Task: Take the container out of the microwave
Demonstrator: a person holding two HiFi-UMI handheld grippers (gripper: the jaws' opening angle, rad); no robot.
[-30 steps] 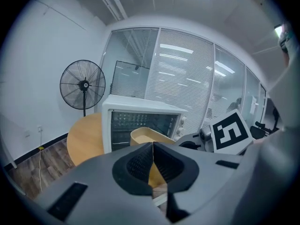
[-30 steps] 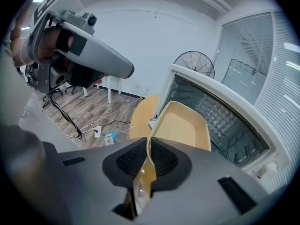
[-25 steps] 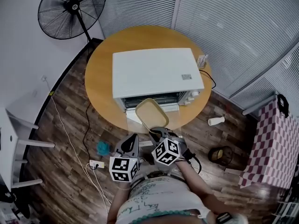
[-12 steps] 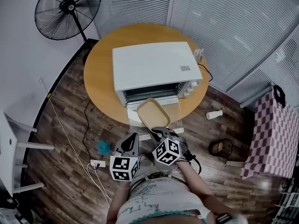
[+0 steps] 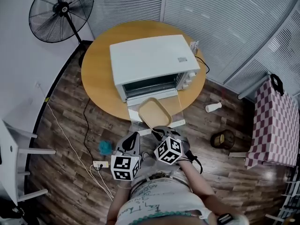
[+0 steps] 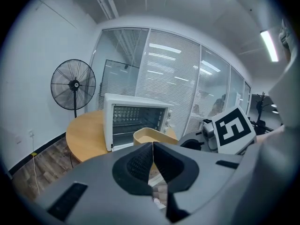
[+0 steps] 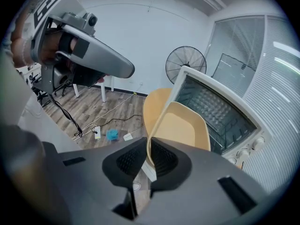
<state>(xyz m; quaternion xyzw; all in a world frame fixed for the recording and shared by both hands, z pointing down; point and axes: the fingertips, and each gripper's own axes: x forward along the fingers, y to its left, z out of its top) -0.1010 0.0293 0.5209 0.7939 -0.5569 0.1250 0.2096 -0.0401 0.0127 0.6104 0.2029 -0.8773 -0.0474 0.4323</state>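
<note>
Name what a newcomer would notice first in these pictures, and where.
A white microwave sits with its door open on the round wooden table. Just outside its opening, the right tool grips a tan container by its rim. A black pedestal fan stands beside the table, by the wall.

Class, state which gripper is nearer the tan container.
Right. The right gripper clamps the container by its near rim; the left gripper, shut and empty, hangs apart, off to its left.

Head camera looks steeply down from high above the left gripper (image 5: pixel 132 137) and right gripper (image 5: pixel 158 130). Each gripper camera rides close behind its jaws, facing ahead; all three views share the open microwave (image 5: pixel 150 62) and tan container (image 5: pixel 152 112).
</note>
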